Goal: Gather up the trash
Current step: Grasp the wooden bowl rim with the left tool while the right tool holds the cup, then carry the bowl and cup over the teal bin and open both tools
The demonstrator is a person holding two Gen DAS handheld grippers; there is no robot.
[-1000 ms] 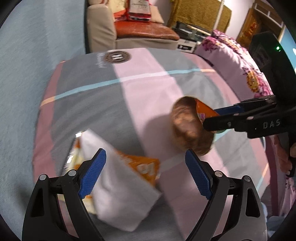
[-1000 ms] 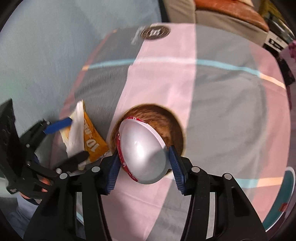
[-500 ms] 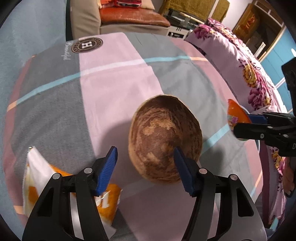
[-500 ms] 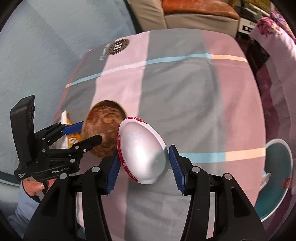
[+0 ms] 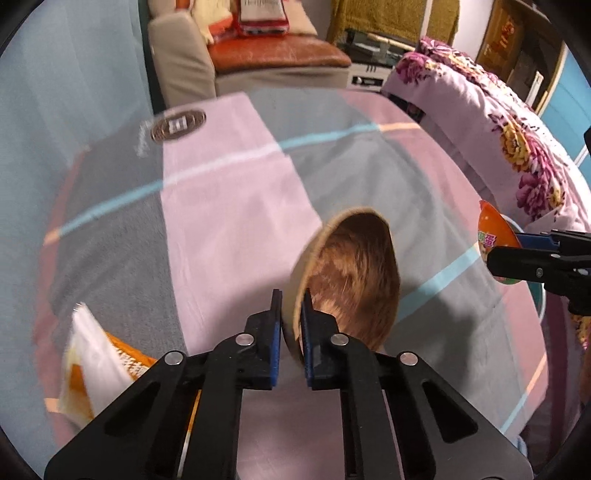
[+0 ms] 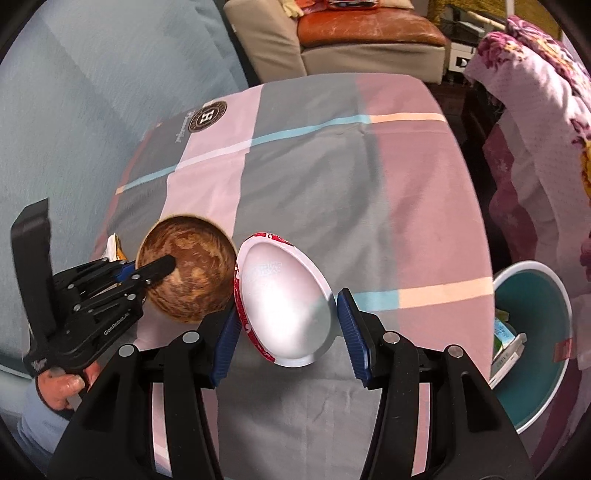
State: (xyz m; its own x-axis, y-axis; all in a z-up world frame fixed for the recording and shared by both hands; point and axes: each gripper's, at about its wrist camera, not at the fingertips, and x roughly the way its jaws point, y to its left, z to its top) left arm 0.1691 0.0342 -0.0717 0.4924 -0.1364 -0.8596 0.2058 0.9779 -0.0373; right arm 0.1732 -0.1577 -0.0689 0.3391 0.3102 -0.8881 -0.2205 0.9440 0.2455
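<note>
My left gripper (image 5: 291,301) is closing hard on the near rim of a brown wooden bowl (image 5: 354,273), with one pad inside the wall and one outside. The bowl tips up on the checked cloth. The right wrist view shows the same grip, left gripper (image 6: 162,264) on the bowl (image 6: 192,266). My right gripper (image 6: 288,310) is shut on an egg-shaped plastic shell half (image 6: 284,295), white inside with a red rim. Its outside is orange, and the shell half (image 5: 493,229) shows at the right edge. An orange and white snack packet (image 5: 99,365) lies at the lower left.
A teal bin (image 6: 535,402) with some packaging in it stands below the table's right edge. A floral quilt (image 5: 498,122) lies to the right. A sofa (image 6: 351,33) is beyond the far edge. A hand (image 6: 59,384) holds the left gripper's handle.
My left gripper moved right from the snack packet to the bowl and shut on its rim, tipping it up. My right gripper carried the shell half right, away from the bowl towards the bin.
</note>
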